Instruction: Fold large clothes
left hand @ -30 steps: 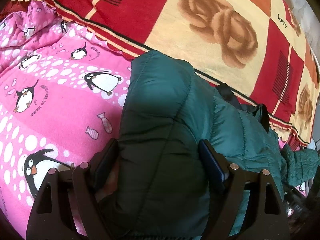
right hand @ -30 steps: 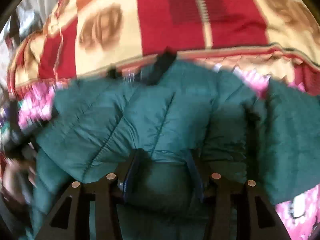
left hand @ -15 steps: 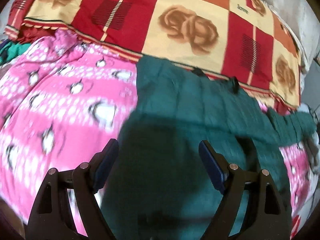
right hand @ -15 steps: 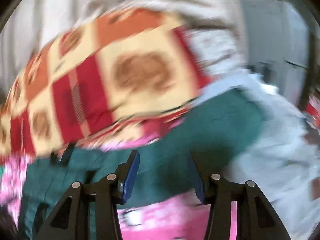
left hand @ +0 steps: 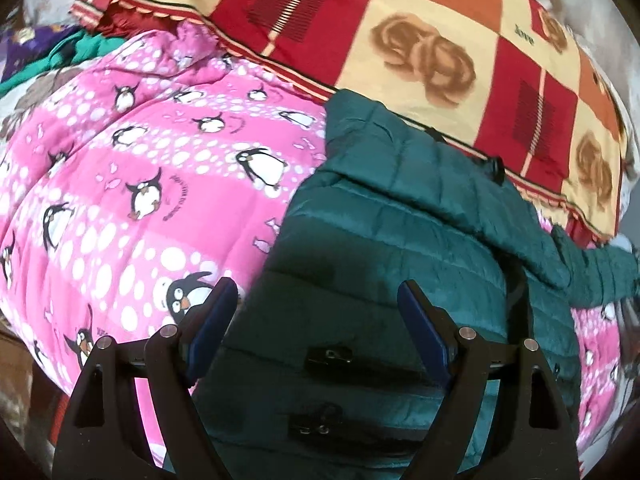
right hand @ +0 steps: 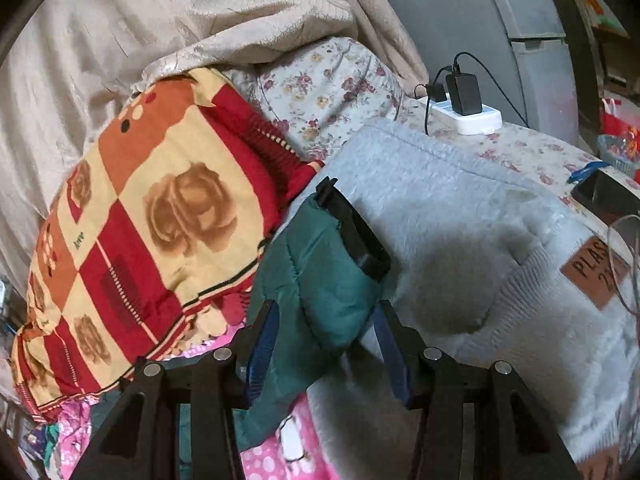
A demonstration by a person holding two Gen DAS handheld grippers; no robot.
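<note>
While your left gripper (left hand: 314,312) hangs over the lower centre of its frame, its jaws stand wide and empty above the teal puffer jacket (left hand: 400,248); a second ago the same padding bulged between them, so that grip has been let go. Your right gripper (right hand: 324,340) has swung off the jacket's body and now frames a teal sleeve (right hand: 320,280) with a black cuff, at the bottom centre of its view. Its jaws sit half apart beside the sleeve, and neither pad clearly presses it. By the look of it, one fold is laid and the sleeve comes next. The jacket lies on a pink penguin quilt (left hand: 132,184), below a red-and-cream rose blanket (left hand: 420,40); a grey knit garment (right hand: 480,248) fills the right. The jacket's lower hem is cut off behind your fingers, and shadow hides its near panels.
</note>
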